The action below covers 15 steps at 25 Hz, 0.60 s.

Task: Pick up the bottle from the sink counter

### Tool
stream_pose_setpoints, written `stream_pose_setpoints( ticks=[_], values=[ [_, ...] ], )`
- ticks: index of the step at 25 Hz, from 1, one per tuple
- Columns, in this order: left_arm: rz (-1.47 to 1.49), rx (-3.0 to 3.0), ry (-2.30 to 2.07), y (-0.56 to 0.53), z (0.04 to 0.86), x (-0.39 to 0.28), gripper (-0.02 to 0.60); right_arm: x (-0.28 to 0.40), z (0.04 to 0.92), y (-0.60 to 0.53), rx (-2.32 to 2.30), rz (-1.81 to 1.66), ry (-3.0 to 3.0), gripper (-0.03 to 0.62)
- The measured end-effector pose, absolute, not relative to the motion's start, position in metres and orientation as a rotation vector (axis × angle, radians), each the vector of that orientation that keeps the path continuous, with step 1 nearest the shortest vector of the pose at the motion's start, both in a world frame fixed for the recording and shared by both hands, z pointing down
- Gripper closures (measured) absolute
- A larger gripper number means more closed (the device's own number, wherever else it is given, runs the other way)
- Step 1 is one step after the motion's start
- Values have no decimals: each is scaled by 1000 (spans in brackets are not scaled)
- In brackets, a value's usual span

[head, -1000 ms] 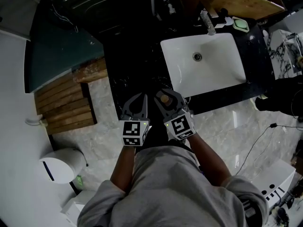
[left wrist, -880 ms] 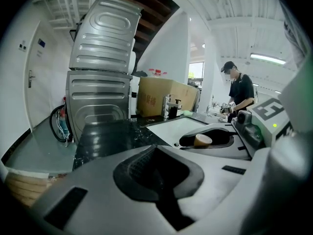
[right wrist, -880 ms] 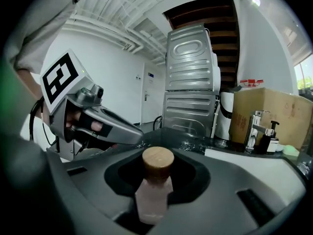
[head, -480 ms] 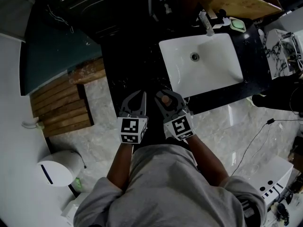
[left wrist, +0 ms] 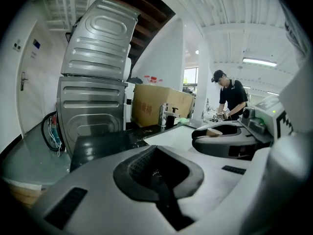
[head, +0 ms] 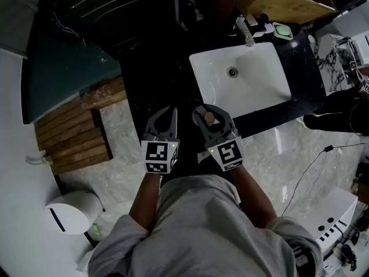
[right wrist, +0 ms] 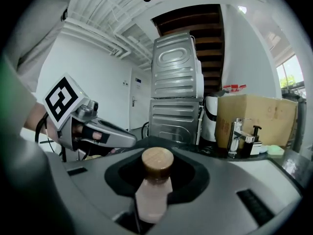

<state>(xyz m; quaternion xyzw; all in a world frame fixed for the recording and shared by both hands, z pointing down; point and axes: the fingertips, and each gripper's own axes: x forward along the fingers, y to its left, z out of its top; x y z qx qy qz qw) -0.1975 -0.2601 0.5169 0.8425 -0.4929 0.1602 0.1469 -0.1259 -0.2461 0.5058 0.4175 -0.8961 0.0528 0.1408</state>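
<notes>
A small pale pink bottle (right wrist: 154, 187) with a round wooden cap stands upright between the jaws of my right gripper (right wrist: 157, 153), which is shut on it. From the head view the cap of the bottle (head: 208, 118) shows inside my right gripper (head: 209, 109), held over the black counter (head: 151, 79) at its front edge, left of the white sink (head: 271, 94). My left gripper (head: 169, 111) hangs just to the left, shut and empty, its jaws meeting in the left gripper view (left wrist: 161, 153).
A tap (head: 244, 30), a dark dispenser and a green soap dish (head: 282, 30) sit behind the sink, next to a cardboard box (head: 291, 2). Stacked steel machines (right wrist: 176, 97) stand at the back left. A wooden mat (head: 69, 133) and white bin (head: 69, 212) lie on the floor. A person (left wrist: 231, 96) stands far off.
My right gripper has moved a little to the right with the bottle, away from the left gripper. The left gripper has hardly moved.
</notes>
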Motion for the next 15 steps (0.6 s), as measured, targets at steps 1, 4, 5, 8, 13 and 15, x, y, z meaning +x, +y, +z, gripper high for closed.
stream_pose_setpoints(
  ticks=[1,4,5,8,13,15],
  values=[
    [452,2431,-1421,-262,514,-195,569,-121,501,-248,1226,157,-2586,479],
    [429,2453,-1422,-267,504,-183,569,-104,487,-255,1287,161,-2577,479],
    [421,2463,-1424,-268,499,-179,569,-97,482,-257,1308,164,-2574,479],
    [402,2491,-1438,-273,485,-161,569,-73,469,-264,1379,176,-2572,479],
    [331,2511,-1464,-284,466,-119,569,-20,447,-276,1462,135,-2548,479],
    [327,2544,-1465,-287,457,-100,569,2,438,-283,1485,119,-2539,479]
  ],
)
